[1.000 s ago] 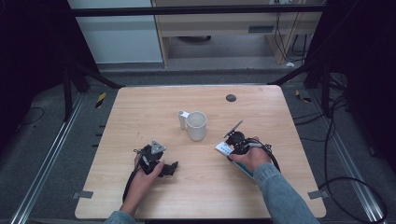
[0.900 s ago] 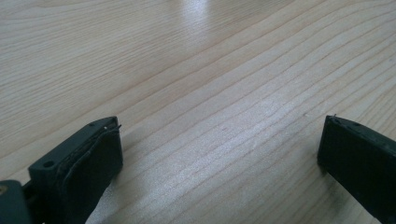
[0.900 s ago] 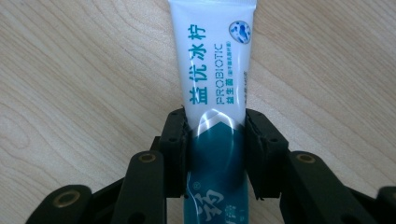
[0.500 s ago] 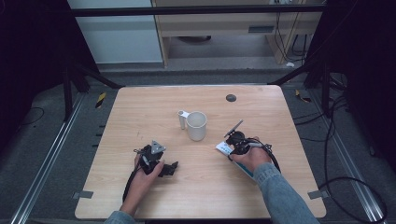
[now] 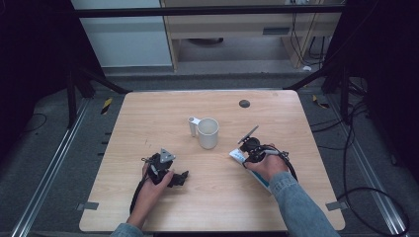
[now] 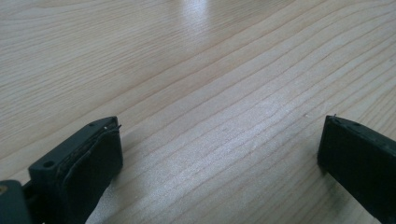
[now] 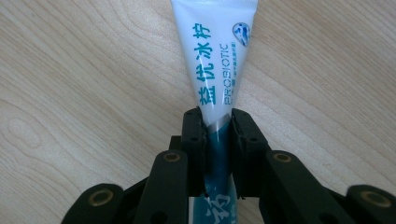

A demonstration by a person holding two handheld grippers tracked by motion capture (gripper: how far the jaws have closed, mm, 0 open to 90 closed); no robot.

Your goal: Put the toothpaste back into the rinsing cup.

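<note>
Toothpaste tube, white with teal print, lies flat on the wooden table at its right front part, and the right gripper has it pinched across the body. In the right gripper view the two black jaws press on the tube from both sides, having just been closing onto it; the tube's flat crimped end points away from the camera, and the teal part runs back between the jaws. In the high view the right gripper sits just right of a white mug, which stands upright near the table's middle with a small white cylinder touching or just beside its left side. The left gripper rests on the table at the front left, well apart from the tube. In the left gripper view its jaws stand wide, with bare wood between them.
</note>
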